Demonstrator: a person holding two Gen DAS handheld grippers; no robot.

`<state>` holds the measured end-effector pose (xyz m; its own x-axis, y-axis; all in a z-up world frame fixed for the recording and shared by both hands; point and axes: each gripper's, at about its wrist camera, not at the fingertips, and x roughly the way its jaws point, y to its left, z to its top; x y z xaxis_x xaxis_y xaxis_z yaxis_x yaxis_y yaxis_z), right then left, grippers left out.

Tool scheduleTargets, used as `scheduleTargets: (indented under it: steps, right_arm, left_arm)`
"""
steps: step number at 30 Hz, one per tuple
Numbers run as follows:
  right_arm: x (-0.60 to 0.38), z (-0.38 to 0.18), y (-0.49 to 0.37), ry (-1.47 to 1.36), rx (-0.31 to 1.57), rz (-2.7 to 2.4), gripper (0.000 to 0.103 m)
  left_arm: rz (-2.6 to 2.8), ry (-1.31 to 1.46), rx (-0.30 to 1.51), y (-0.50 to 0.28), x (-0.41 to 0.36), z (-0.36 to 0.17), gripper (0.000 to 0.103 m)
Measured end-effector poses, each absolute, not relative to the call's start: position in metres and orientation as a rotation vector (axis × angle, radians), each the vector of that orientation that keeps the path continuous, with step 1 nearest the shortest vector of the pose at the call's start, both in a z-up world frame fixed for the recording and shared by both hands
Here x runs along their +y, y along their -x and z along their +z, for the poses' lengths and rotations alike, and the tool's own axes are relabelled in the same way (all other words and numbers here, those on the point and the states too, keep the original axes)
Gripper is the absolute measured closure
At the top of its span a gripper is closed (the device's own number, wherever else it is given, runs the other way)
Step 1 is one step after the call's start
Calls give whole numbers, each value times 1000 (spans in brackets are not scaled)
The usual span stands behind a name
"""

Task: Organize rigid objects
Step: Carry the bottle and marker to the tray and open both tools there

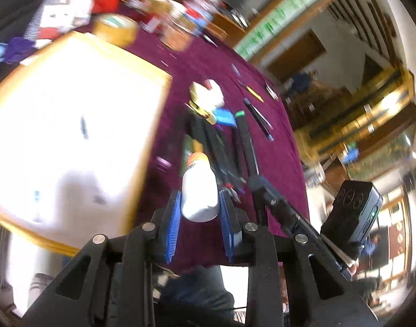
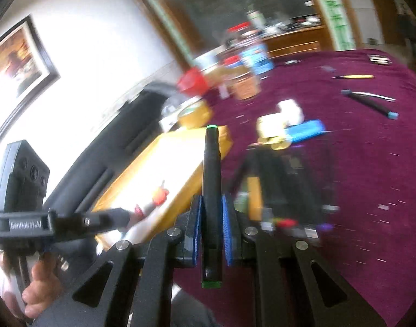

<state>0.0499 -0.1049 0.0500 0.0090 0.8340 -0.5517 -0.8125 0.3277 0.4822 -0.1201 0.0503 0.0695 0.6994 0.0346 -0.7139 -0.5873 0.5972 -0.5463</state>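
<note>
My left gripper is shut on a white bottle with an orange cap, held above the maroon tablecloth beside a wooden-rimmed white tray. My right gripper is shut on a black marker with green ends, which stands upright between the blue pads. In the left wrist view that marker shows just right of the bottle. The tray lies to the left in the right wrist view, where a hand holds the left gripper's handle. Both views are motion-blurred.
Loose pens and a yellow-handled tool lie on the cloth. A blue block and a white and yellow item sit mid-table. A tape roll, jars and a red container crowd the far end.
</note>
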Motion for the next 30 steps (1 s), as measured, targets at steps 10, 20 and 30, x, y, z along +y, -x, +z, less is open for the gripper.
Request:
scheduleTargets:
  steps: [10, 20, 30]
  right_arm:
    - [12, 30, 5, 141, 1007, 1400, 90]
    - [65, 6, 23, 354, 1047, 1268, 90]
    - [73, 4, 43, 485, 949, 1247, 85]
  left_arm:
    - [659, 946, 694, 186, 139, 42, 79]
    - [703, 920, 784, 182, 151, 8, 79]
    - [770, 852, 846, 182, 149, 6, 76]
